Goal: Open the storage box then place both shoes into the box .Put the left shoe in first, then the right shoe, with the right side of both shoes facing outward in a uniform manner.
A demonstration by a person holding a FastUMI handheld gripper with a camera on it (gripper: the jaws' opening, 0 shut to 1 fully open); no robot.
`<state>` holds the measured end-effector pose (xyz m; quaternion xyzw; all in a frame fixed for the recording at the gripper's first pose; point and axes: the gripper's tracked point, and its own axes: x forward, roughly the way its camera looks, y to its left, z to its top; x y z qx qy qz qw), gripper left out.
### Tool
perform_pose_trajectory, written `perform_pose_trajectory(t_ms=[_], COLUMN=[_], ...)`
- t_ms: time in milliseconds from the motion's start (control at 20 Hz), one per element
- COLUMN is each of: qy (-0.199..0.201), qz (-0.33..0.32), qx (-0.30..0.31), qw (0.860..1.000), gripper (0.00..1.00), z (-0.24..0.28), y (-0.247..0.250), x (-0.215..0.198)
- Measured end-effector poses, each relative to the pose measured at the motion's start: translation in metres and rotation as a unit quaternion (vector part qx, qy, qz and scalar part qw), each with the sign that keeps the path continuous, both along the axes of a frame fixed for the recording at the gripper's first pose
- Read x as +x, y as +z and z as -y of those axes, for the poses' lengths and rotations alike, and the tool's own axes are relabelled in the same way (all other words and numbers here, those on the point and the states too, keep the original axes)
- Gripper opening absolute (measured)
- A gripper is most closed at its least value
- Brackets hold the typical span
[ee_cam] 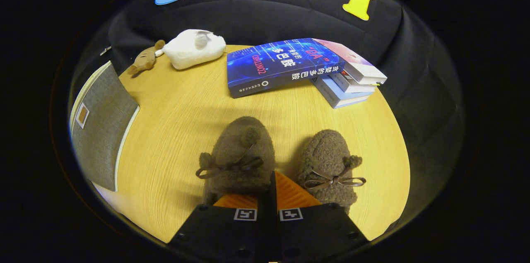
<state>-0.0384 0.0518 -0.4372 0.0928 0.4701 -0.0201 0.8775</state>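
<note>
Two fuzzy brown shoes with ribbon bows lie on the yellow wooden table (178,122), toes pointing away from me. My gripper (273,190) has its fingers nearly together on the inner side wall of the left shoe (240,151). One finger is hidden inside that shoe and the other finger (292,194) shows in the gap between the two shoes. The right shoe (329,159) rests just beside that finger, free of it. The grey fabric storage box (101,126) with a small tag stands at the table's left edge; whether it is open is unclear.
Beyond the shoes lies a stack of books (298,68), the blue one on top. At the far left of the table sit a white plush toy (194,49) and a small brown plush (145,61). Bare tabletop stretches between the shoes and the box.
</note>
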Motion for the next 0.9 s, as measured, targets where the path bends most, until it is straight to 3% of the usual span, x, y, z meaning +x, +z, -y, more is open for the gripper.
perform_pose_trajectory(t_ms=[250, 500, 900], qy=[-0.012, 0.001, 0.027], qz=[0.035, 0.071, 0.124], qx=[0.036, 0.051, 0.134], qw=[0.999, 0.996, 0.983], gripper=[0.05, 0.05, 0.05], z=[-0.02, -0.047, -0.142], y=[0.048, 0.119, 0.242], x=[0.002, 0.016, 0.057])
